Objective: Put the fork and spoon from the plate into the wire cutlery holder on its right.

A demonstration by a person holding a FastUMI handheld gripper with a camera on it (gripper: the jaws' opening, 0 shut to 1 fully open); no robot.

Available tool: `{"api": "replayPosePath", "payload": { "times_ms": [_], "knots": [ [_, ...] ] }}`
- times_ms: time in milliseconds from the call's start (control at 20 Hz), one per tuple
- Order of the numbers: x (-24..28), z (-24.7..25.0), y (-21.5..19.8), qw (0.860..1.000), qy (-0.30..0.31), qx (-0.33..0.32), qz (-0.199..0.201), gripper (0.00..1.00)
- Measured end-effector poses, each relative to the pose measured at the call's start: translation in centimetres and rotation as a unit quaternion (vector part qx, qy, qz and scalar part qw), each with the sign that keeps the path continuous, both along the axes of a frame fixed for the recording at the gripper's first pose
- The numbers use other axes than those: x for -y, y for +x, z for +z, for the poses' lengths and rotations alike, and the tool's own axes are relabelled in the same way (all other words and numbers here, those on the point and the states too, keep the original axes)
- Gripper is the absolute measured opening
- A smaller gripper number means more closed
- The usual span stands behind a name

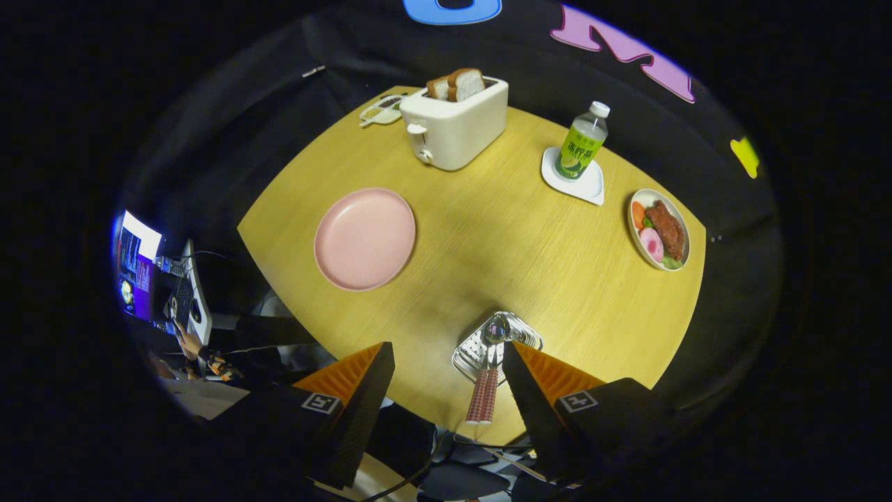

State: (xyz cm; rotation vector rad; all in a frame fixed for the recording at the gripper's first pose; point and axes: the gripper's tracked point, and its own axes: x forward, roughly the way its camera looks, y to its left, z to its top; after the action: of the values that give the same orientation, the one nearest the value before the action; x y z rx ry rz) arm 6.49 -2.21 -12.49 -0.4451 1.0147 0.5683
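Nearest the camera: the gripper (446,390), its two black-and-orange fingers (362,390) spread wide apart and clamped on nothing. Between them, close to the right finger, two red-checked cutlery handles (483,396) stand side by side, rising out of the wire cutlery holder (496,345), which sits at the near edge of the wooden surface (502,237). Which handle is fork and which is spoon cannot be told. The pink plate (364,238) lies toward the left edge of the surface, well apart from the holder, nothing on it. At the far edge: a white toaster (454,125) with bread slices (456,84) in its slots, and a small dish (381,110) just beside it. Toward the far right, a green-labelled bottle (582,143) stands upright on a white coaster (589,187). Near the right edge, a plate of food (658,229)
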Motion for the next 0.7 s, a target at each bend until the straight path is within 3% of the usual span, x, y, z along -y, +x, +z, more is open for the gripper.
{"api": "replayPosePath", "payload": {
  "times_ms": [250,400,550,700],
  "knots": [
    [-1.4,5.0,-1.3,0.994,0.062,0.093,-0.003,0.97],
    [-3.5,9.0,-2.8,0.981,0.116,0.157,0.006,0.98],
    [-4.7,12.8,-5.1,0.958,0.172,0.230,0.005,0.99],
    [-5.6,17.1,-6.0,0.925,0.221,0.310,-0.005,0.99]
  ]
}}
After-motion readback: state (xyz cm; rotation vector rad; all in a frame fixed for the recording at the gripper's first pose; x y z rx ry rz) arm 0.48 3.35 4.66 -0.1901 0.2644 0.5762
